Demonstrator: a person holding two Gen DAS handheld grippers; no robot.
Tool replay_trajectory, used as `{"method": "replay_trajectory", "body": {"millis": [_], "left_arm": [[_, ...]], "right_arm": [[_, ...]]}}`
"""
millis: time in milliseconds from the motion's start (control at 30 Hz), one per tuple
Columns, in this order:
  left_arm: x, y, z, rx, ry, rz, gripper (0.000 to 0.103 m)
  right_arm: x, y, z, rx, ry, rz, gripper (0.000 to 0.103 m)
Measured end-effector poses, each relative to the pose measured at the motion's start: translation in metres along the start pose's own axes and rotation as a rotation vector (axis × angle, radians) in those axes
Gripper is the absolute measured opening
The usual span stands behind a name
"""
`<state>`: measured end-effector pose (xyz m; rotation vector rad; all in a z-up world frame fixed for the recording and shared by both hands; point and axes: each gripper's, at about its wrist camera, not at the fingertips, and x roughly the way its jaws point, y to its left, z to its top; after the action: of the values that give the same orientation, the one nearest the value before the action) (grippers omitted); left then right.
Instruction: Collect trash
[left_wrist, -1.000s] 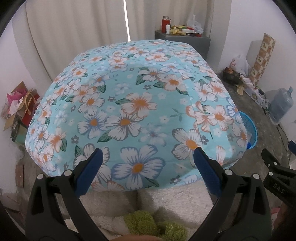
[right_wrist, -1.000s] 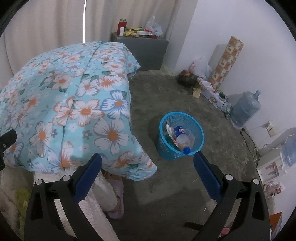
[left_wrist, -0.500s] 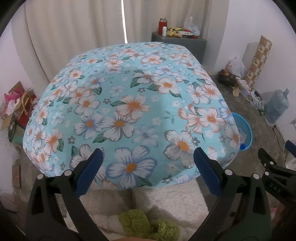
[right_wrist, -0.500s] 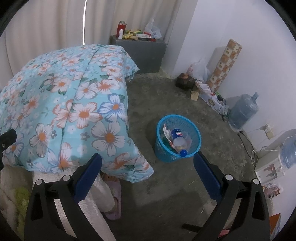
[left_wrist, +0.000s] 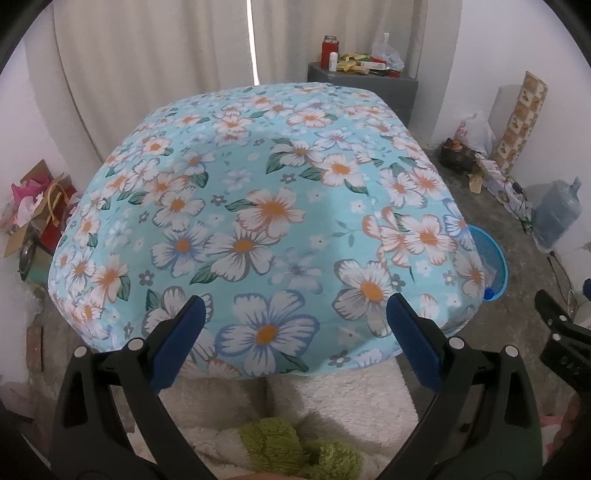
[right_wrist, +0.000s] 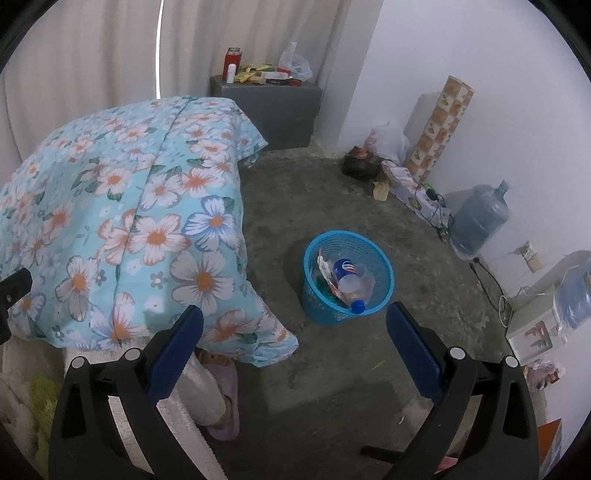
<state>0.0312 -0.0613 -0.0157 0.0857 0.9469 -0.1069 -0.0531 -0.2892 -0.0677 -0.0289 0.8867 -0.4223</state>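
A blue mesh trash basket (right_wrist: 348, 277) stands on the concrete floor beside the table; it holds a plastic bottle (right_wrist: 351, 286) with a blue cap and some wrappers. In the left wrist view only a sliver of the basket (left_wrist: 491, 258) shows past the cloth edge. My right gripper (right_wrist: 293, 328) hangs open above the floor, in front of the basket, with nothing between its fingers. My left gripper (left_wrist: 293, 323) is open and empty over the near edge of the flowered tablecloth (left_wrist: 266, 206).
The flowered cloth (right_wrist: 122, 221) drapes over a table. A grey cabinet (right_wrist: 264, 105) with jars and packets stands at the back. A water jug (right_wrist: 478, 219), bags and cables line the right wall. A person's fuzzy white legs (left_wrist: 332, 402) and a slipper (right_wrist: 225, 402) are below.
Both grippers have pulled back and risen a little; the table and basket look slightly farther away. Neither gripper's opening has changed.
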Motion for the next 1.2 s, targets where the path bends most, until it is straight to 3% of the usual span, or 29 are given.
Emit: {"method": "replay_trajectory", "body": {"millis": [1200], "left_arm": [[0.0014,0.0081,-0.0003,-0.014,-0.002,0.019,0.094]], "right_arm": [[-0.0033,0.0056,0.0013,-0.002,-0.003,0.028,0.096]]}}
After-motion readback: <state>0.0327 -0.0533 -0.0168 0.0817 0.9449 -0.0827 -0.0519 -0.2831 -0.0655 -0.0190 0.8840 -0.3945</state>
